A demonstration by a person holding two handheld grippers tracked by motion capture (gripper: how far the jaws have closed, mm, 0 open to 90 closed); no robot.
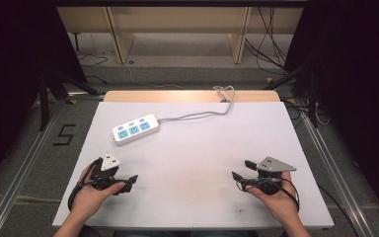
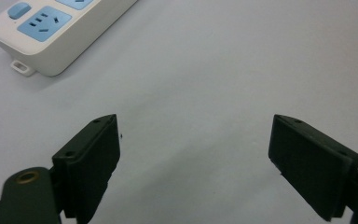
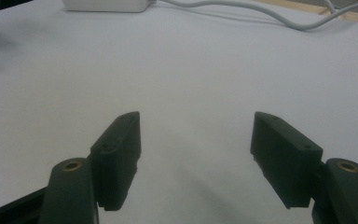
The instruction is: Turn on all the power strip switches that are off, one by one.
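A white power strip (image 1: 134, 129) with three blue sockets lies at the back left of the white table (image 1: 202, 148). Its grey cable (image 1: 197, 116) runs off over the far edge. My left gripper (image 1: 127, 183) rests near the front left, held in a hand, its jaws wide apart and pointing right. The left gripper view shows the left gripper (image 2: 196, 123) holding nothing, with the power strip (image 2: 65, 32) beyond it at upper left. My right gripper (image 1: 243, 170) is at the front right, open, pointing left. Between the right gripper's (image 3: 196, 119) jaws there is bare table, with the strip's end (image 3: 107, 4) and cable (image 3: 242, 9) far ahead.
A wooden strip (image 1: 192, 96) borders the table's far edge. Dark stands (image 1: 44, 94) and loose cables (image 1: 271, 54) sit on the floor behind and beside the table. A "5" mark (image 1: 65, 134) is on the floor at left.
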